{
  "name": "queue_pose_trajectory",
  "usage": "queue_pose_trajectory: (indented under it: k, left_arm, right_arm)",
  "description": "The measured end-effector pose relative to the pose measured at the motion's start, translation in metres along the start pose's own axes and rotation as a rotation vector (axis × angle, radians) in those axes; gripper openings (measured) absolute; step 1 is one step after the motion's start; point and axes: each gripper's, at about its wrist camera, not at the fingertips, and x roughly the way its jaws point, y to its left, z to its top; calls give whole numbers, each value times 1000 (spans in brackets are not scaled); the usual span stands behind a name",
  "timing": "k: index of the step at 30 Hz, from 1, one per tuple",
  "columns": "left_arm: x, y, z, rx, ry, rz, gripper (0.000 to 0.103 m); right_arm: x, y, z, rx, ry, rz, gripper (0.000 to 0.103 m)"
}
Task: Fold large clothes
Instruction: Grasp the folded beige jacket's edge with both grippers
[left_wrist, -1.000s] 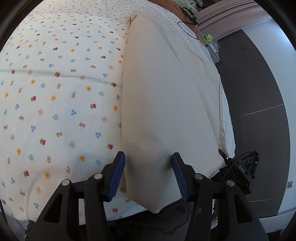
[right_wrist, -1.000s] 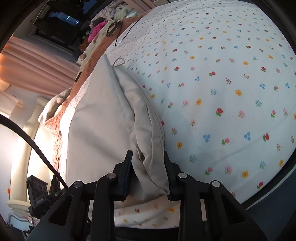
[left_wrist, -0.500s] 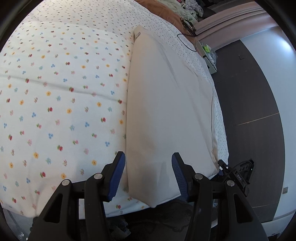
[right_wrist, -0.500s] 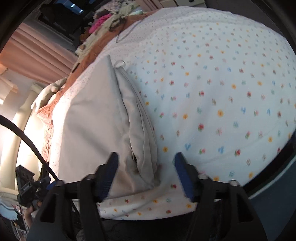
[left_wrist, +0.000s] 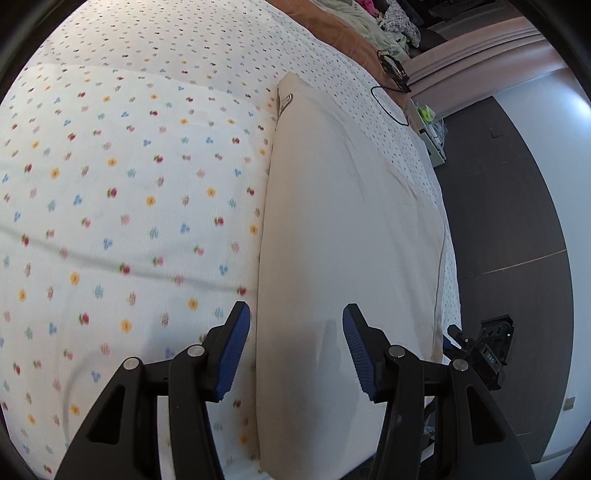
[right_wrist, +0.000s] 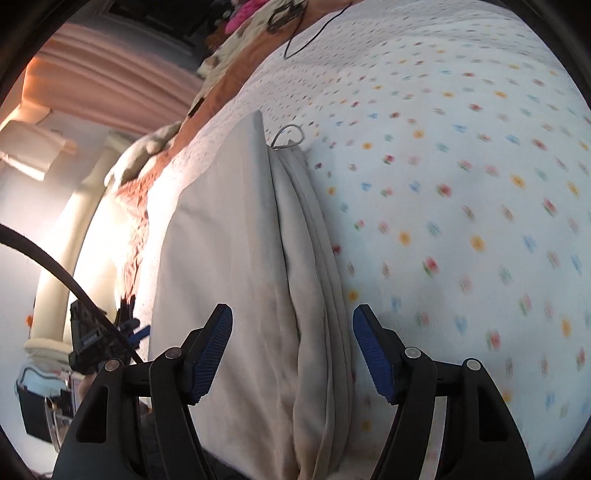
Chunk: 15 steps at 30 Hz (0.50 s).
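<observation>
My left wrist camera looks forward and down past its own blue-padded fingers (left_wrist: 236, 350), close over the folded beige garment (left_wrist: 343, 240) on the flowered bedspread (left_wrist: 110, 221), dark floor (left_wrist: 517, 221) to its right. My right wrist camera faces the same way, equally near. Both share the garment, the bedspread and the black cable (right_wrist: 314, 29) at the far end.

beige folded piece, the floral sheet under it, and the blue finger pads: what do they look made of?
Beige folded garment: looks like matte woven cloth, perhaps cotton; soft stacked layers and limp creases along its edge.
Floral sheet: thin printed fabric with a fine ribbed or waffle texture, no sheen.
Blue pads on the fingers: probably rubber or soft plastic; ridged matte face on black hard-plastic arms.
</observation>
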Motion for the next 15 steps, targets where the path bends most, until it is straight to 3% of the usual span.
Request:
queue_pose_trajectory:
  k: [6, 12, 15]
  left_arm:
    - [19, -2, 30, 9, -6, 15, 53]
    - [42, -4, 60, 23, -2, 31, 53]
    - [52, -4, 71, 25, 3, 25, 53]
  right_arm:
    - [41, -4, 38, -42, 58, 38, 66]
    - [80, -11, 76, -5, 88, 120, 66]
    - [99, -12, 96, -4, 117, 136, 57]
